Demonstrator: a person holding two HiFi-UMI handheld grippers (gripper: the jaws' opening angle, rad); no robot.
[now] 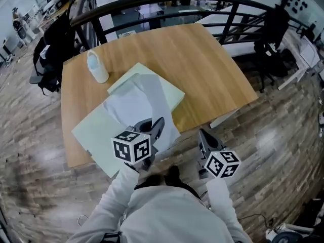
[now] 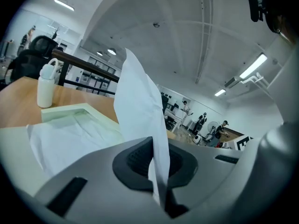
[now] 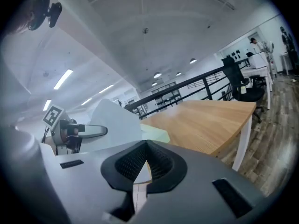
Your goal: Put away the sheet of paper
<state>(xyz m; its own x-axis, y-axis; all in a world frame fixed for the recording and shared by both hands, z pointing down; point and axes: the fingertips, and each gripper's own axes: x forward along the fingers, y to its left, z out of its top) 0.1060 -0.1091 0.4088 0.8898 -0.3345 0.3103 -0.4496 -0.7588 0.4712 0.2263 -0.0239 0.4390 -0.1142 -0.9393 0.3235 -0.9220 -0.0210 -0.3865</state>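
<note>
Indoors; wooden table [image 1: 202, 65]; black railing [image 1: 152, 1]; plank floor [image 1: 283, 151]; left claw [image 1: 153, 127] pinches paper [image 1: 139, 103]

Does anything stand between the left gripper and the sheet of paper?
Nothing visible does. The left gripper has its fingers shut on the sheet of paper, which rises from them. The white bottle stands apart, farther back on the table.

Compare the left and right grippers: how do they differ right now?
The left gripper is clamped on the sheet of paper, one edge raised; the right gripper holds nothing. The left is over the table; the right is off its near edge, above the floor. Both have jaws together.
</note>
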